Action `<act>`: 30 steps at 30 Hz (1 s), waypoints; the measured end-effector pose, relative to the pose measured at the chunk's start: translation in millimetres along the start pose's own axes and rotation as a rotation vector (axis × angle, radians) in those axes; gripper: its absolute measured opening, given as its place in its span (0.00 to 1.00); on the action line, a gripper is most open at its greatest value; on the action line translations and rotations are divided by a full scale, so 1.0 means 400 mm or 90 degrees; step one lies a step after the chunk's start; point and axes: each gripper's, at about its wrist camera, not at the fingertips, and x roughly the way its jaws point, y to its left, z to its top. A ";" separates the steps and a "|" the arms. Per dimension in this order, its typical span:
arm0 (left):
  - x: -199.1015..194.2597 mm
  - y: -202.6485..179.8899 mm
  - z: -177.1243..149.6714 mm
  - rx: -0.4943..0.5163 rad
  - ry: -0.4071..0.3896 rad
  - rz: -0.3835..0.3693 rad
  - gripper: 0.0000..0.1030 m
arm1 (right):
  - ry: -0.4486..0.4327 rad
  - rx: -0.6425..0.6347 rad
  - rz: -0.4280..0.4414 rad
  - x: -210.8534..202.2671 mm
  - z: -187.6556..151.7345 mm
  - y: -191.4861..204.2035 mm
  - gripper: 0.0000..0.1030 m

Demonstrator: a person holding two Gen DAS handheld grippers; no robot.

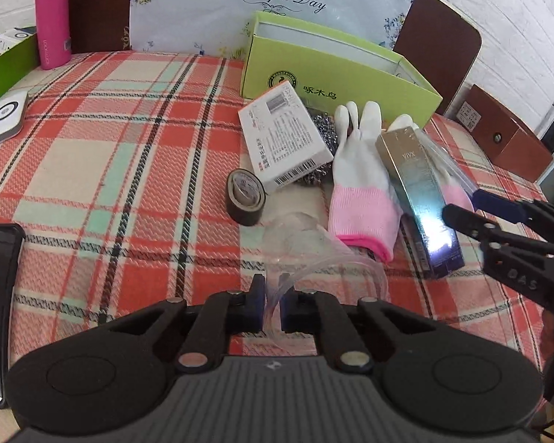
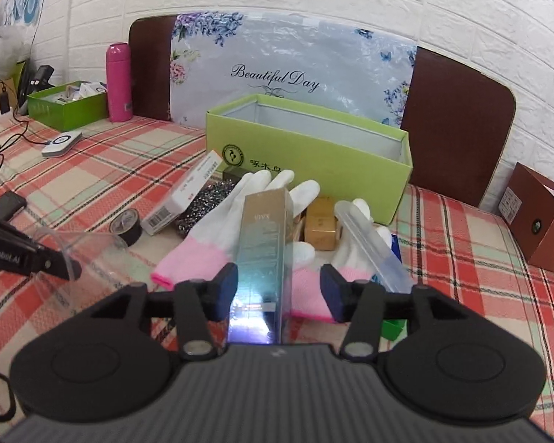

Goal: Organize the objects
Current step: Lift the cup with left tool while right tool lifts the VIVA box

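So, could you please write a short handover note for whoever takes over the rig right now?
Left gripper: shut on the rim of a clear plastic cup, near the front of the table.
Right gripper: open, straddling the gold-to-blue VIVX box; the right pad is clear of the box, so no grip yet.
Green open box at the back looks empty as far as its inside shows.
Still loose in front of it: white barcode box, steel scourer, black tape roll, white and pink gloves, gold boxes.
Done: nothing visibly packed. Left: all of it.
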 end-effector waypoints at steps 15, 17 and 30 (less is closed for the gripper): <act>0.020 -0.044 -0.011 0.018 0.003 -0.054 0.06 | 0.093 0.154 0.096 0.001 -0.078 -0.048 0.39; 0.026 -0.065 -0.012 0.029 0.004 -0.059 0.06 | 0.110 0.156 0.099 -0.014 -0.097 -0.051 0.40; 0.049 -0.095 -0.019 0.036 0.000 -0.023 0.08 | 0.114 0.088 0.048 0.015 -0.111 -0.005 0.44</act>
